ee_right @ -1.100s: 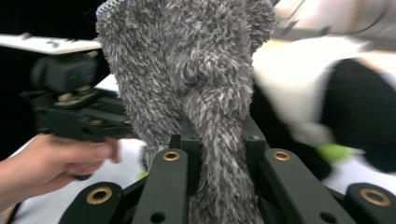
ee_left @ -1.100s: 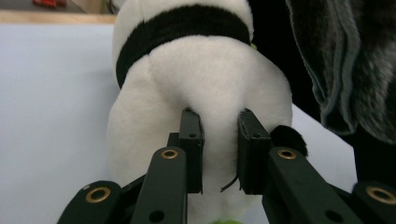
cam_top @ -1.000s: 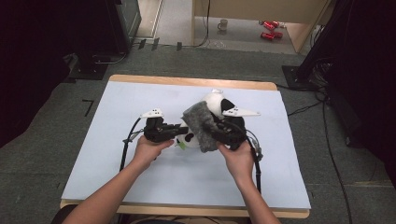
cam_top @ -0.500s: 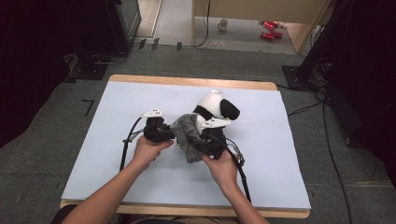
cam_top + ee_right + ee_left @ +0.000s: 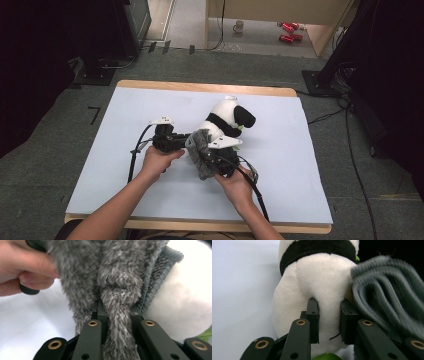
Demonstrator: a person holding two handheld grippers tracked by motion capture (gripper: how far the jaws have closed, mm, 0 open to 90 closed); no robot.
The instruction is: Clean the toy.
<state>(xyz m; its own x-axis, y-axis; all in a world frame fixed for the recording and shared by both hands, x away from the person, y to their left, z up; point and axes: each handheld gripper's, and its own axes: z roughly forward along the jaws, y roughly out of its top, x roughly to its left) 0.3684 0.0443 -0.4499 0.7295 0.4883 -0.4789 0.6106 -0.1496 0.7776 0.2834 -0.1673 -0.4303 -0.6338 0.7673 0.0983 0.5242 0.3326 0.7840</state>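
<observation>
The desk (image 5: 150, 100) is a pale wooden one with a big light-blue sheet (image 5: 310, 165) covering nearly the whole top, sitting on grey carpet (image 5: 45, 170) that has a few black tape marks on it, one at the left (image 5: 94, 114) and a few up near the top (image 5: 170, 48). Back past it there's a light wood cabinet (image 5: 270, 10) with a mug (image 5: 239, 26) and a couple of red cans (image 5: 287, 31) on the floor in the opening under it, a black stand base (image 5: 102, 75) on the left and black gear with cables (image 5: 345, 85) on the right. The sides are pretty dark, and most of the light falls on the middle.
</observation>
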